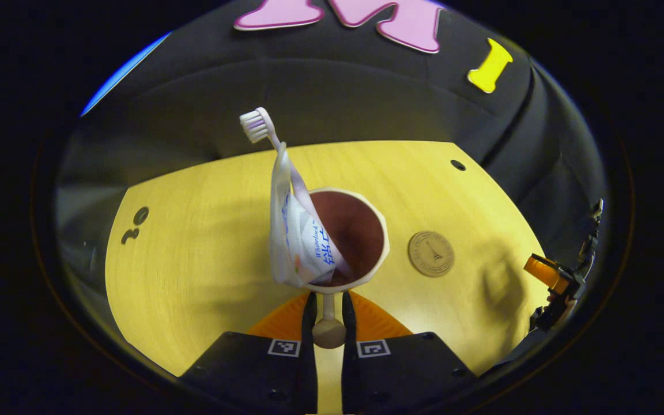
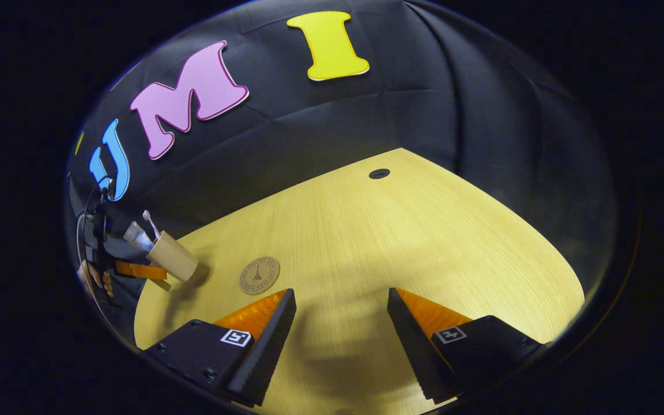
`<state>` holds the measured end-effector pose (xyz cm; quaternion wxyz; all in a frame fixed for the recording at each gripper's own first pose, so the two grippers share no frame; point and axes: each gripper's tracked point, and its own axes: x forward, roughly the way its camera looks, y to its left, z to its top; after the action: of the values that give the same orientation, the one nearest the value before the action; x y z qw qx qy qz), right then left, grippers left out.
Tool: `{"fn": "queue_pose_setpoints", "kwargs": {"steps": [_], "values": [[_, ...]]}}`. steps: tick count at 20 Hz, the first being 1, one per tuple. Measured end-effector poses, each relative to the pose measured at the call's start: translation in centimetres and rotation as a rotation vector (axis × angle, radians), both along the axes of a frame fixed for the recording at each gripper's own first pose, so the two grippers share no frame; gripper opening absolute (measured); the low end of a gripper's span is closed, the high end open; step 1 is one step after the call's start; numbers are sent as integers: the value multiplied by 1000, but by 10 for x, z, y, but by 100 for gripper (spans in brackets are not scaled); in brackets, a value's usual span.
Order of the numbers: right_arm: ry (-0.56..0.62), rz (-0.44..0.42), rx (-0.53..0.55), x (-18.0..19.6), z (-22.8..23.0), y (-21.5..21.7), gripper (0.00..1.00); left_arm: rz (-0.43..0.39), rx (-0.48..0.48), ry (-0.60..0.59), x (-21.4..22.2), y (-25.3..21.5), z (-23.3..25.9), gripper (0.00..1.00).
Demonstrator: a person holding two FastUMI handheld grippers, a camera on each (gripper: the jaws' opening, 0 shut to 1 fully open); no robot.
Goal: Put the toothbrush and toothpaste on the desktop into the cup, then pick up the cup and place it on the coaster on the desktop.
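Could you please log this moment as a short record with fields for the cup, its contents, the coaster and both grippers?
cup: lifted by its handle, tilted, not on the coaster
contents: toothbrush and toothpaste, both inside the cup
coaster: bare, flat on the desktop, beside the cup
left gripper: shut on the cup's handle
right gripper: open, holding nothing, above the desktop

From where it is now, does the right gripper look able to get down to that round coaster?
Probably yes. The right gripper hangs open with bare desktop beneath it, and the coaster lies just beyond its fingers with nothing on it. The cup, held by the left gripper, is off to one side.
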<state>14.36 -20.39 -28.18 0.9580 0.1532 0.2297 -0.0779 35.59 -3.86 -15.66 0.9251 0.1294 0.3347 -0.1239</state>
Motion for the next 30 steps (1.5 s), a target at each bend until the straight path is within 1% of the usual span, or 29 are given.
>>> {"fn": "queue_pose_setpoints", "kwargs": {"steps": [2,5,9,10,11,12,14,16,21,23,26,27,28,30], "values": [[-5,-12,14,0,1,-2,98,-49,14,6,3,-25,3,21],[-6,-36,3,1,1,-10,98,-127,34,14,6,-64,1,21],[-13,-50,16,-1,2,-14,98,-204,48,47,6,-106,-19,21],[-16,-50,14,-1,1,-15,98,-217,48,49,5,-114,-23,17],[-15,-49,10,-1,0,-16,98,-231,47,56,5,-122,-28,21],[-11,-43,10,-1,-1,-16,98,-243,47,68,1,-131,-35,21],[-12,-35,12,0,-1,-16,98,-252,67,84,1,-134,-44,21],[-18,-31,14,0,1,-15,98,-250,110,94,7,-139,-58,21],[-24,-31,30,-1,4,-17,98,-258,131,112,3,-139,-71,21],[-30,-32,26,-2,7,-18,98,-249,154,120,3,-137,-78,22],[-33,-24,9,-7,10,-16,98,-244,167,98,4,-139,-73,27],[-35,-26,1,-9,12,-17,98,-239,165,87,3,-138,-70,33],[-37,-29,-5,-12,14,-17,98,-236,155,74,-1,-137,-65,34],[-49,-40,-1,-19,25,-14,98,-224,116,55,-12,-135,-54,67]]}}
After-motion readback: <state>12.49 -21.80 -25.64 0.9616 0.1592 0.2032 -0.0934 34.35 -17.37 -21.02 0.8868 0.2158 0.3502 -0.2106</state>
